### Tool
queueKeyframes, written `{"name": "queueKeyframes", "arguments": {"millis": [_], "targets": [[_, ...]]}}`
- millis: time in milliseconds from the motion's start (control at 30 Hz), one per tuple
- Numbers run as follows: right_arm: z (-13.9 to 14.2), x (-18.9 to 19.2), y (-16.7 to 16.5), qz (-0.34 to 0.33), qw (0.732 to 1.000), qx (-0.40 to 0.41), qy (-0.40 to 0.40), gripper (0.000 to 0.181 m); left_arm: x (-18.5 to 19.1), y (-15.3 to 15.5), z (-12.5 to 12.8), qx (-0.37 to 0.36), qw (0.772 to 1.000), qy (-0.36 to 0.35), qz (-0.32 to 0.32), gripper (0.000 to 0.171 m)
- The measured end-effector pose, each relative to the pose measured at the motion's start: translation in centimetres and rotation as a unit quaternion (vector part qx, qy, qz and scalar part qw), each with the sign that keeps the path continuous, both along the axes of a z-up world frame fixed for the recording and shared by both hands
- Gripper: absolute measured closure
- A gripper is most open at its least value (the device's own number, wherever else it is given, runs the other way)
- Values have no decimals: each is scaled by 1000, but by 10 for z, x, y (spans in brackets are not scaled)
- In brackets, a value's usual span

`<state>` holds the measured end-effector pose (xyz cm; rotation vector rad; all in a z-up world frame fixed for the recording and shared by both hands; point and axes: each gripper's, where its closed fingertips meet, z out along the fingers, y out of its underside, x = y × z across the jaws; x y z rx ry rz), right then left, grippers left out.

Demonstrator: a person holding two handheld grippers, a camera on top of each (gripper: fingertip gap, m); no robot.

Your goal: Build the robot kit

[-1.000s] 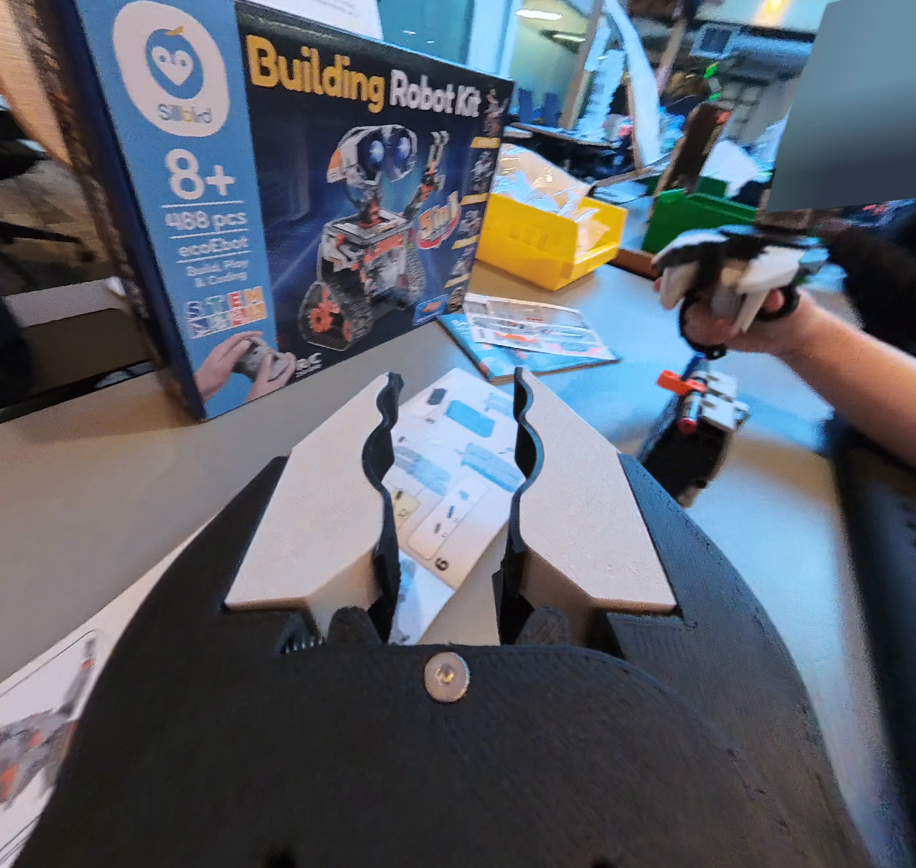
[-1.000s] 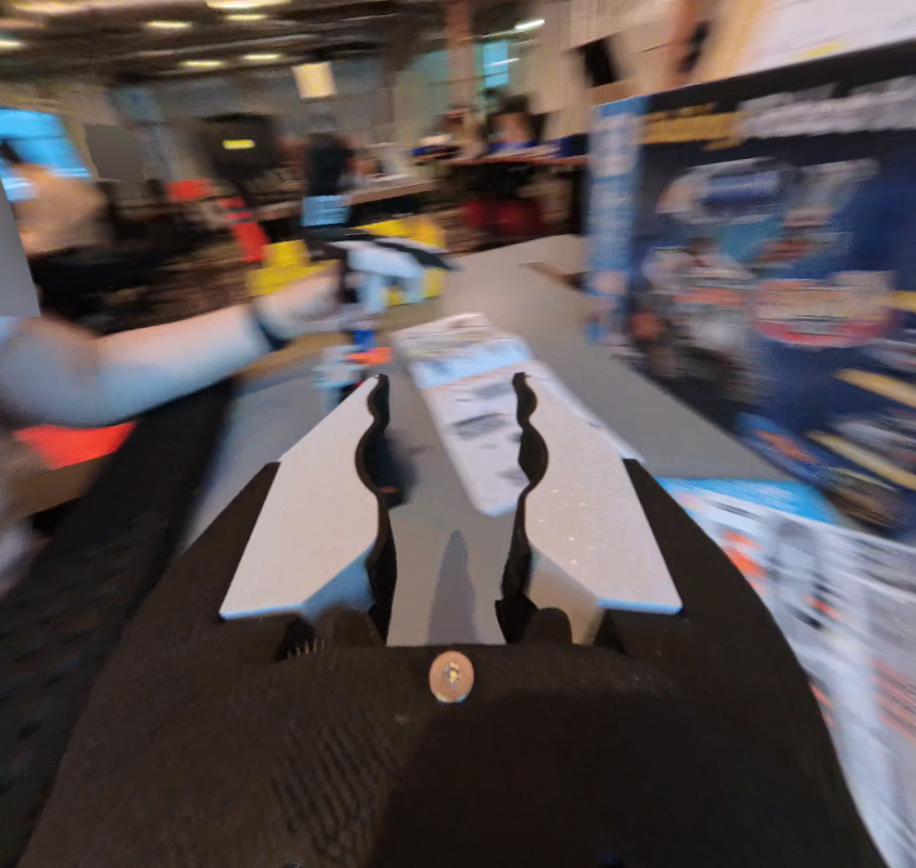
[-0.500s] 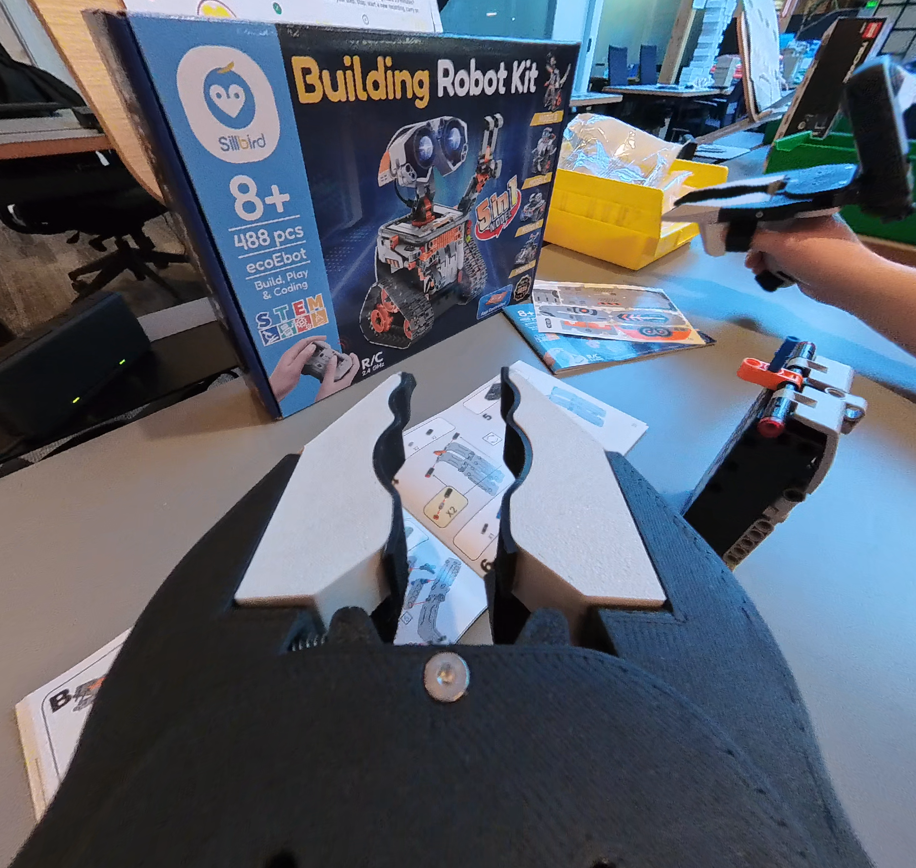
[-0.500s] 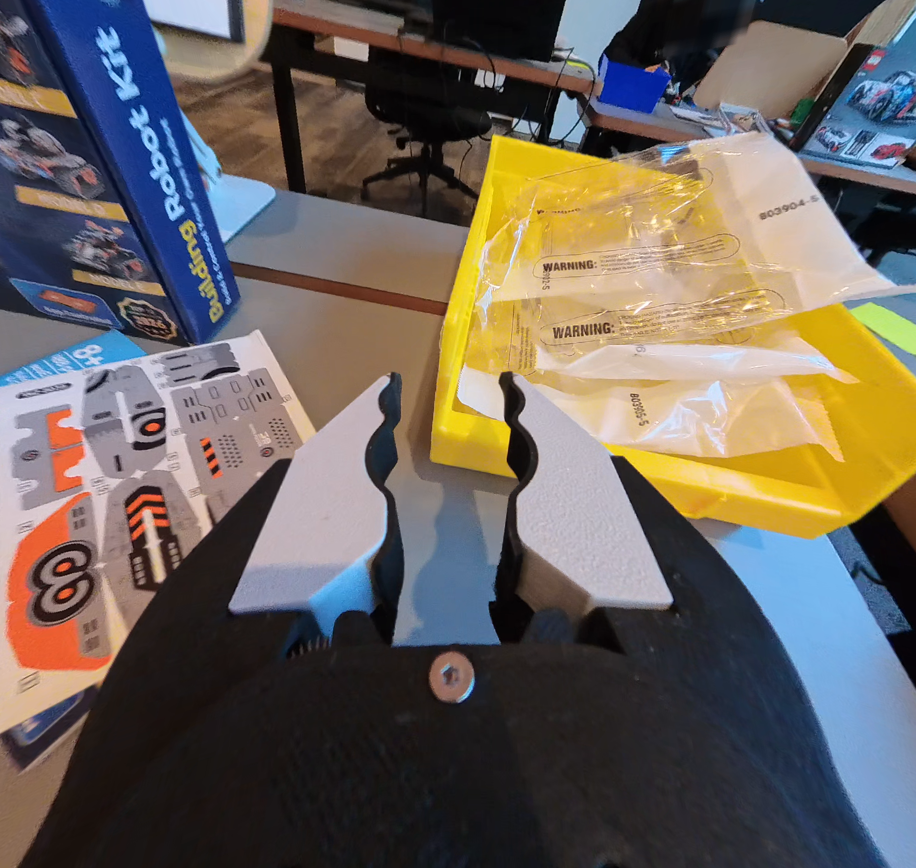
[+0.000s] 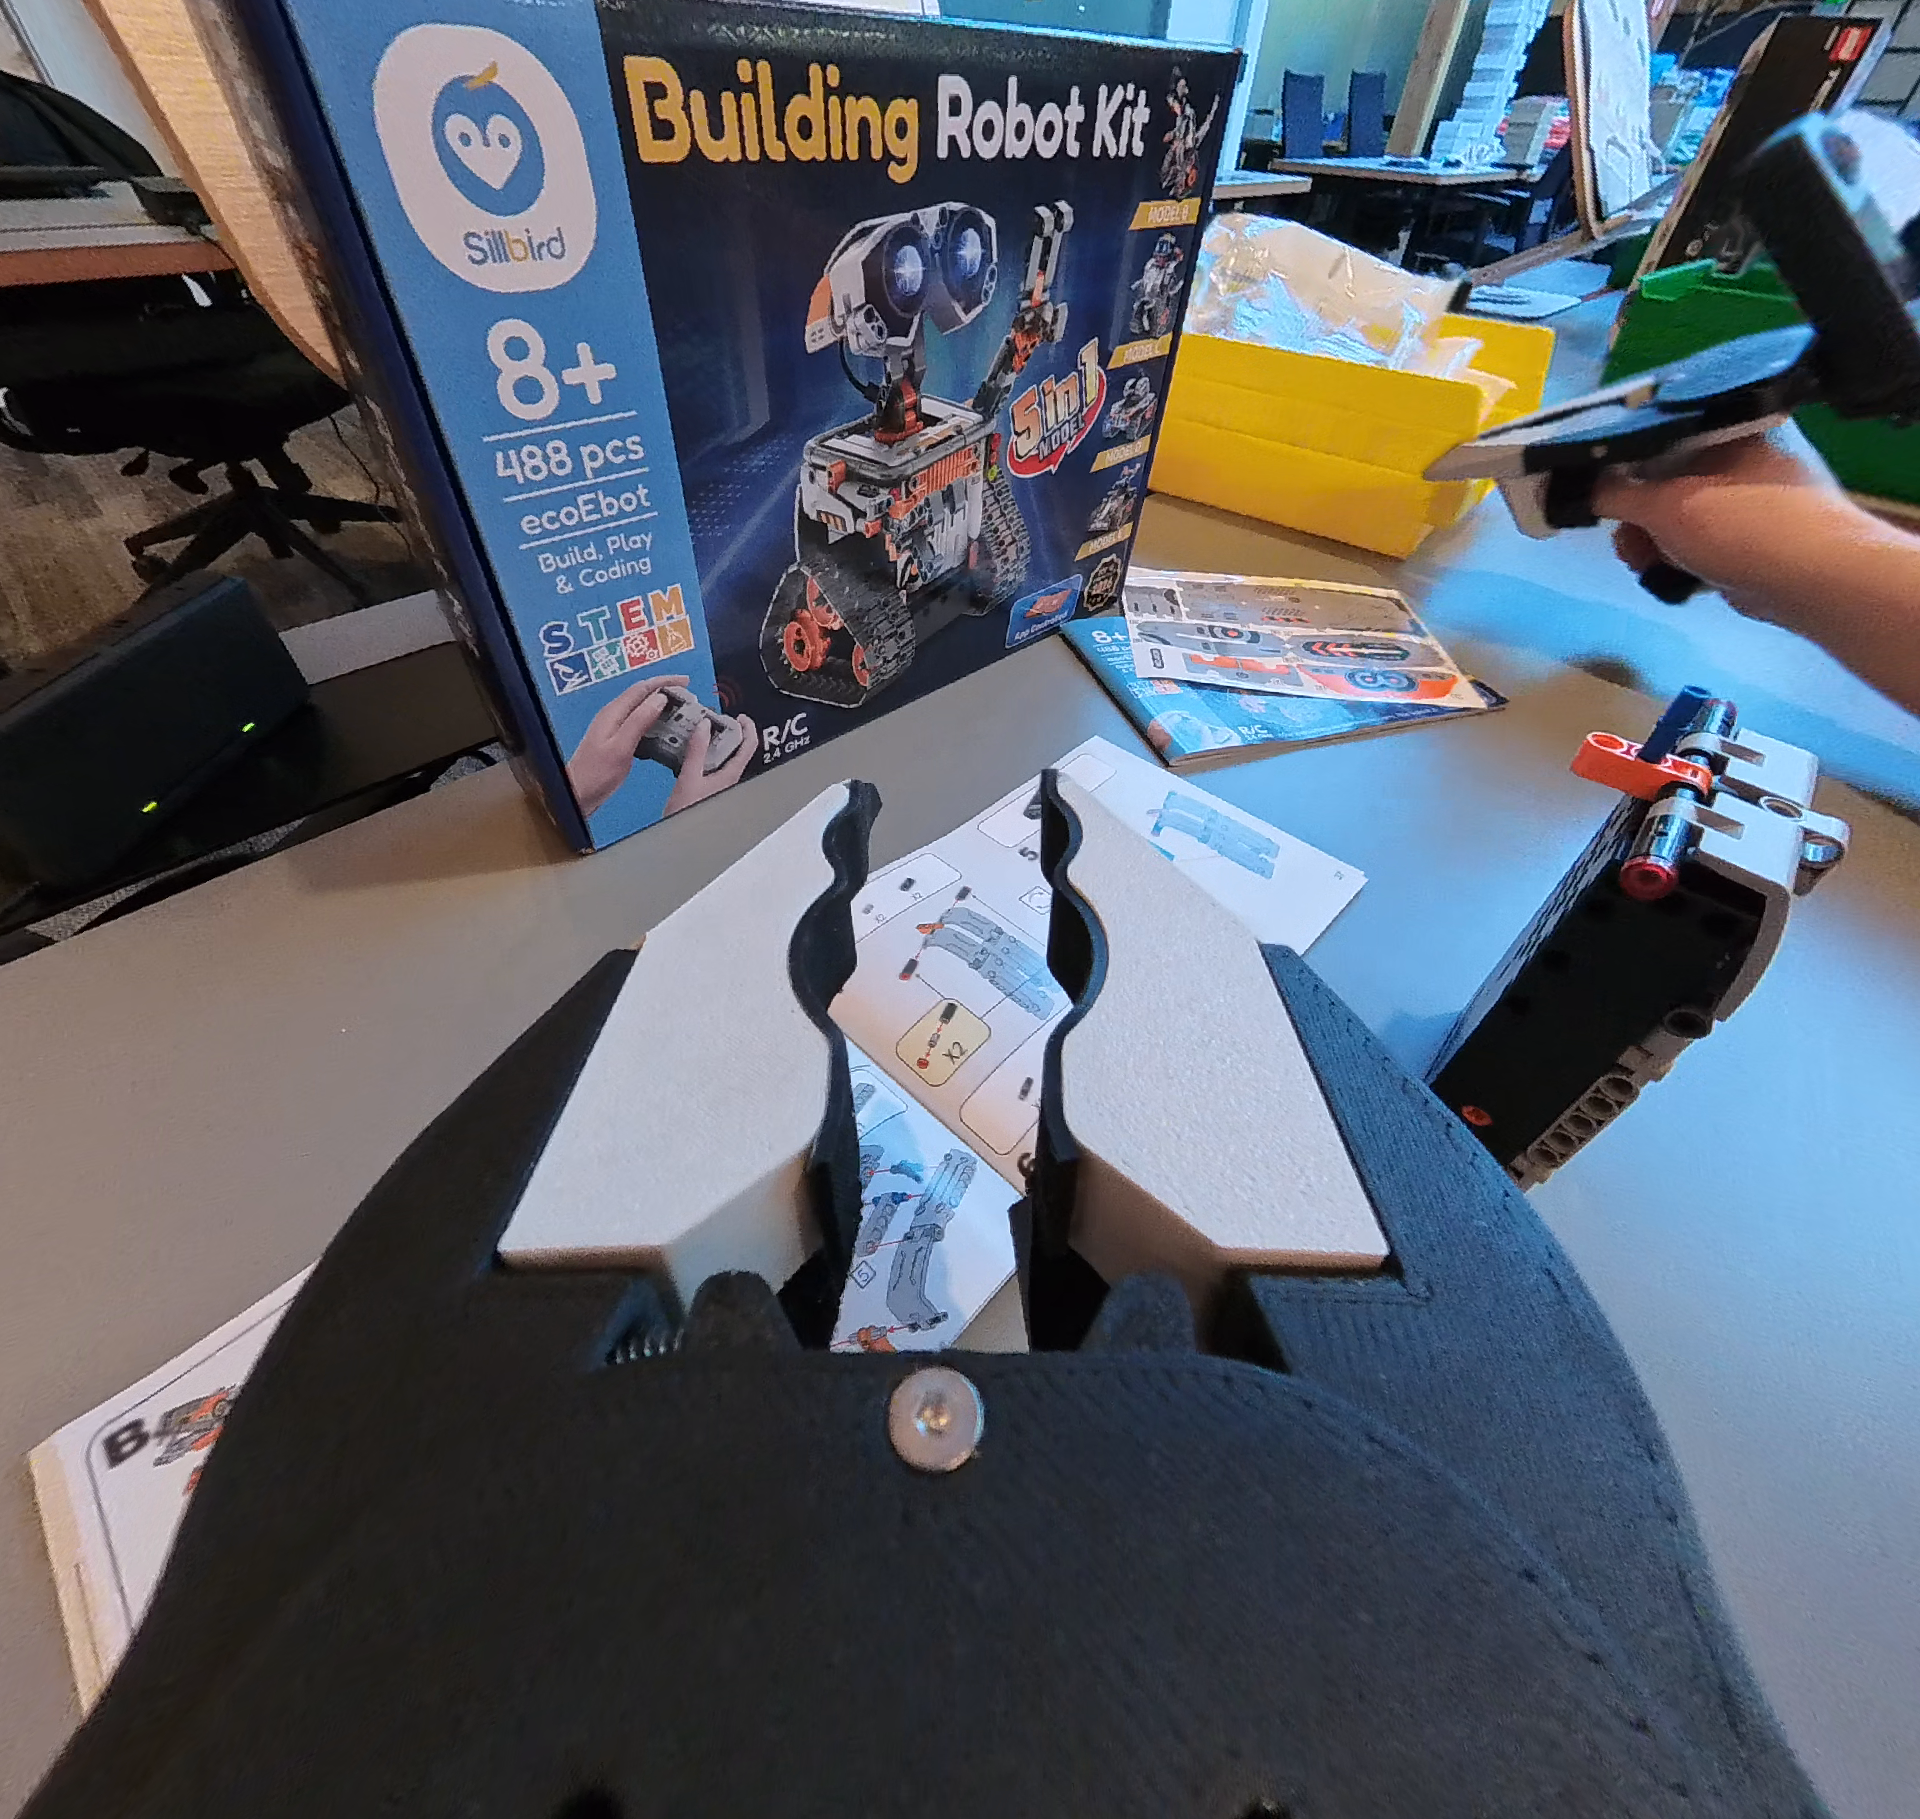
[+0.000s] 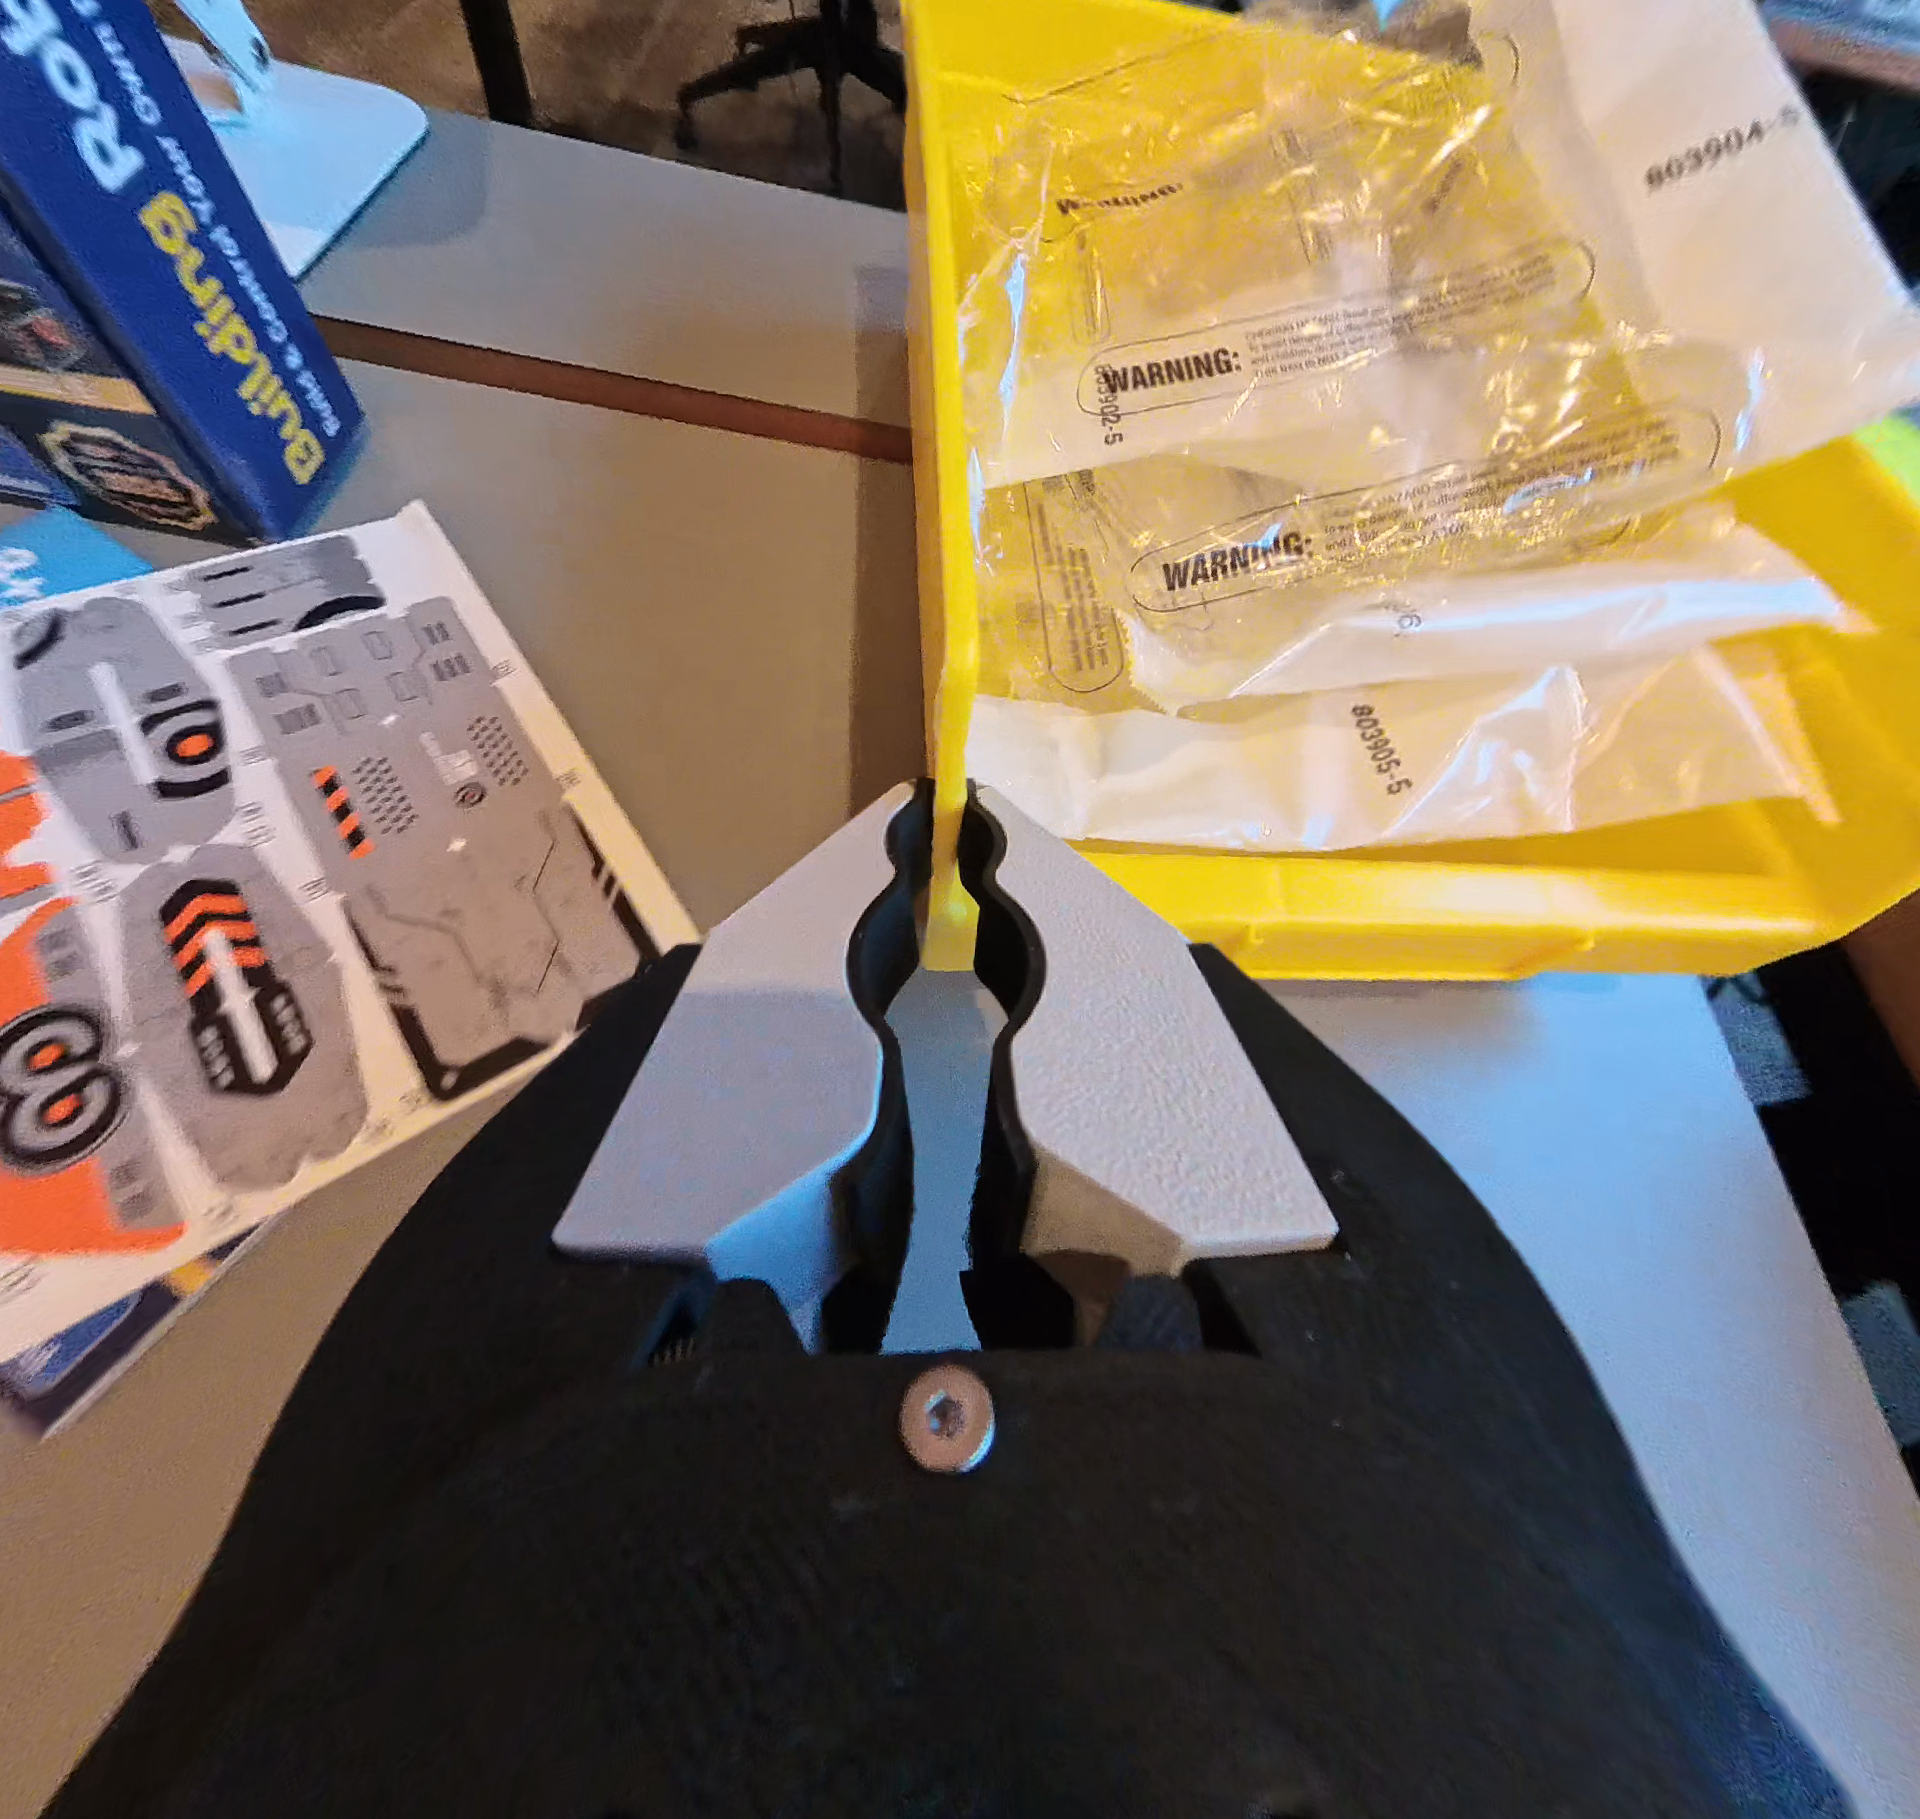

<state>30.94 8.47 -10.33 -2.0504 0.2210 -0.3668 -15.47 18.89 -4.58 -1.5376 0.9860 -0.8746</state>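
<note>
1. Right gripper [image 6: 943,813]: jaws pinched together on the near left corner of the yellow bin [image 6: 1455,912], gripping the thin wall edge at the fingertips only. From the left wrist view it shows at the bin [image 5: 1320,419], held in a hand [image 5: 1745,543].
2. Left gripper [image 5: 951,803]: jaws apart, nothing between them, hovering over the instruction sheet [image 5: 997,948] on the grey table [image 5: 312,1021].
3. Bin contents: clear plastic bags [image 6: 1351,398], loose, spilling over the far rim.
4. Around: kit box [image 5: 790,367] upright behind the sheet; sticker sheet [image 6: 260,782] on a booklet just left of the bin; black brick assembly [image 5: 1621,948] with orange pin to the right of the left gripper, well clear of the bin.
5. Grip judgement: bite is shallow and on one corner, so the bin will likely pivot. Seat the wall deeper in the jaws and move low and slowly, with the base flat on the table.
6. Risk: tilting could shed the bags, and the sticker sheet sits close on the left.
</note>
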Motion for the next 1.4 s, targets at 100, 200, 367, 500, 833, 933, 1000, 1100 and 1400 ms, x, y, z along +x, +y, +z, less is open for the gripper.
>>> {"name": "queueKeyframes", "arguments": {"millis": [100,200,367,500,833,933,1000,1100,1400], "targets": [[-1,0,-29,-4,1000,-18,-2,177,-2,0,4,-4,1000,-11,0,141],[-1,-6,-59,-15,1000,-15,14,177,-4,0,8,-6,1000,-19,0,141],[-1,-34,-103,-40,999,-16,23,178,-7,3,11,-9,1000,-26,7,142],[-1,-52,-128,-48,999,-10,24,178,-12,5,12,-17,999,-35,10,142],[17,-73,-154,-57,997,39,-28,143,-30,17,16,-32,998,-43,41,141],[62,-89,-162,-57,990,94,-92,141,-36,21,17,-29,997,-31,64,139],[96,-115,-153,-29,983,126,-132,155,-37,23,21,-19,996,-23,86,136],[106,-150,-115,12,987,99,-130,169,-29,20,22,-21,993,-21,113,134],[55,-226,38,188,981,38,-1,181,-11,18,-21,-17,981,83,175,132]]}}
